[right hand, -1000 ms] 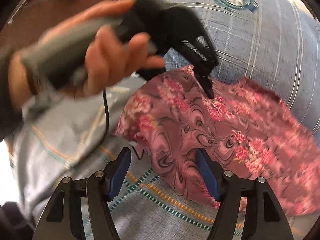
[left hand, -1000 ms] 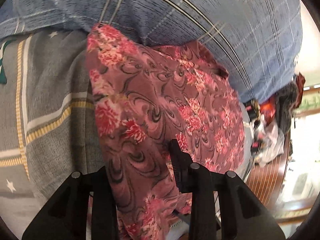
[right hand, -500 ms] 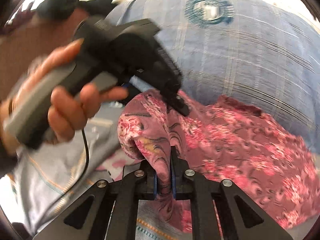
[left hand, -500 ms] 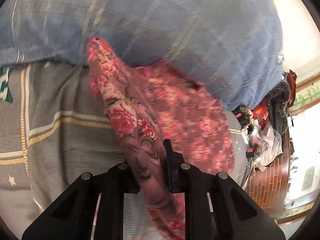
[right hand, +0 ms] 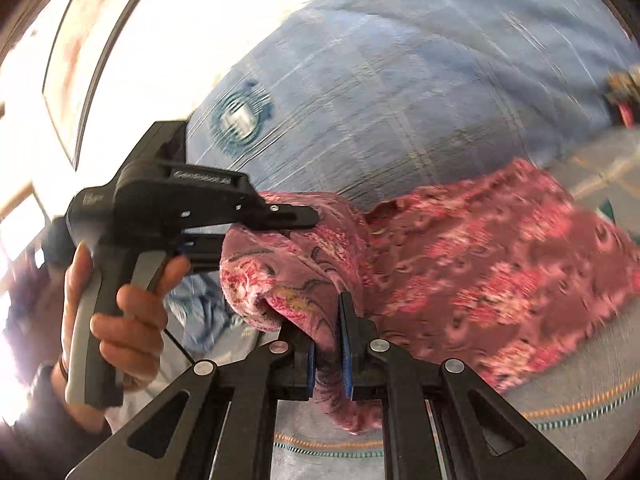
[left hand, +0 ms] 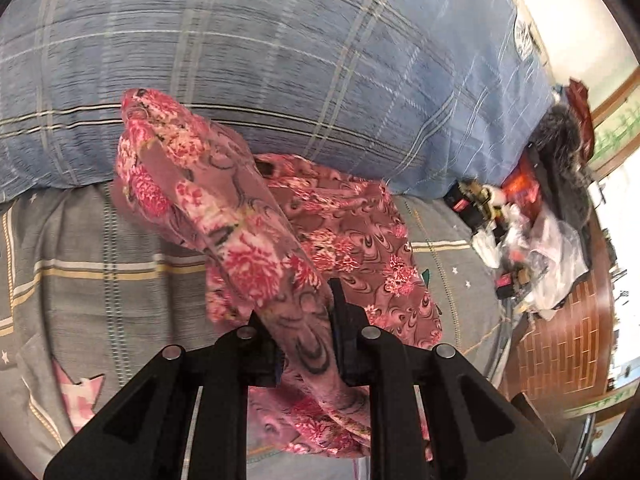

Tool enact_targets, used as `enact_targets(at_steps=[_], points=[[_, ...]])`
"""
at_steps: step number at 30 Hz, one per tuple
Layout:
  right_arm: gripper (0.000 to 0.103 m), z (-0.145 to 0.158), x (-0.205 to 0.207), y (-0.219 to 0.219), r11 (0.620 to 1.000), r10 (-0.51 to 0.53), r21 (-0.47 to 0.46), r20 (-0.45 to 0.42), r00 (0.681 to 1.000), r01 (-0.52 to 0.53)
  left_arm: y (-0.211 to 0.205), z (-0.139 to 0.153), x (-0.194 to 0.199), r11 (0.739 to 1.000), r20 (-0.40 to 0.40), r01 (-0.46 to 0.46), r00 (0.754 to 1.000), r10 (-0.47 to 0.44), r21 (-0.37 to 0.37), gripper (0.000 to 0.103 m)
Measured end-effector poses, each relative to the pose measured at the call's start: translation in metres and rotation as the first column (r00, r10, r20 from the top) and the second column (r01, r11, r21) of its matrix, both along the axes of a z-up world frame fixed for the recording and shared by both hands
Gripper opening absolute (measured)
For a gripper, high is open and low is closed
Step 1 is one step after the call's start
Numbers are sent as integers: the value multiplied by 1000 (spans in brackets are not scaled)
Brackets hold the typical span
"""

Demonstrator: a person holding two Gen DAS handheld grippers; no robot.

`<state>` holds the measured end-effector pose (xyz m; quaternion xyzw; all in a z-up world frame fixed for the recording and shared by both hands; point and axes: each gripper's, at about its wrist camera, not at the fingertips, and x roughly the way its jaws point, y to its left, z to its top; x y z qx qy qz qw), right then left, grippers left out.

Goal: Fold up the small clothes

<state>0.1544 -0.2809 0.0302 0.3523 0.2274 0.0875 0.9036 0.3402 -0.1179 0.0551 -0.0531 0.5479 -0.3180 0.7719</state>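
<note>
– Since a second ago the right gripper has clamped on the cloth, and both have lifted its edge?

– Yes. Left gripper is clenched on the same cloth too — two holds along one edge keep it taut, I think, so it can be carried over in a fold

– Where's the rest?

– Draped on the bed, just before the pillow, near end raised

– And the left hand?

– Squeezing the handle

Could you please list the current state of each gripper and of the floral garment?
left gripper: shut on the floral garment.
right gripper: shut on the floral garment.
floral garment: pinched by both grippers, near end lifted, far part lying on the bed.
</note>
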Motion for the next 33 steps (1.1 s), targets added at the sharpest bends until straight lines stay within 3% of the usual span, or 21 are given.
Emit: enact_targets(at_steps=[6, 9, 12, 15, 17, 18, 20, 22, 24, 26, 27, 28, 29, 30, 33], points=[[9, -19, -16, -52, 968, -101, 228, -21, 995, 103, -67, -5, -4, 998, -10, 40, 999, -40, 43, 15], [9, -37, -22, -81, 924, -168, 336, -65, 984, 180, -101, -17, -2, 993, -5, 53, 999, -53, 101, 18], [9, -66, -22, -106, 866, -210, 428, -158, 965, 259, -121, -36, 1, 992, -65, 33, 998, -25, 123, 25], [7, -102, -20, -125, 789, -214, 518, -273, 938, 331, -124, -39, -2, 998, -124, 37, 992, -32, 42, 31], [3, -116, -22, -130, 748, -204, 572, -285, 937, 337, -115, -29, -5, 1000, -102, 22, 995, -23, -9, 34], [4, -114, -22, -130, 757, -203, 563, -281, 938, 332, -106, -22, -5, 999, -78, 7, 997, -10, -35, 39], [6, -109, -23, -127, 784, -216, 515, -295, 931, 346, -75, -7, -8, 995, -12, -56, 998, 56, -80, 64], [8, -104, -30, -124, 781, -245, 495, -319, 916, 381, -48, -6, -9, 990, 25, -113, 993, 116, -88, 66], [13, -90, -51, -130, 768, -354, 438, -317, 880, 467, -22, -18, -11, 989, 17, -136, 990, 137, -51, 66], [14, -66, -67, -139, 759, -443, 414, -238, 864, 503, -7, -32, -13, 988, 6, -150, 989, 150, -27, 66], [19, -54, -67, -143, 773, -454, 397, -198, 869, 494, -1, -41, -15, 988, -7, -152, 988, 152, -26, 66], [26, -38, -55, -147, 820, -429, 348, -150, 891, 454, 4, -50, -16, 988, -26, -151, 988, 151, -29, 66], [49, -28, -38, -148, 866, -377, 303, -126, 918, 397, 5, -57, -16, 988, -42, -152, 988, 150, -35, 66], [64, -18, -8, -147, 926, -270, 235, -129, 954, 294, 5, -64, -17, 987, -60, -152, 987, 149, -48, 66], [64, -13, 59, -140, 989, -84, 103, -192, 978, 106, 1, -80, -24, 987, -101, -138, 986, 130, -80, 66]])
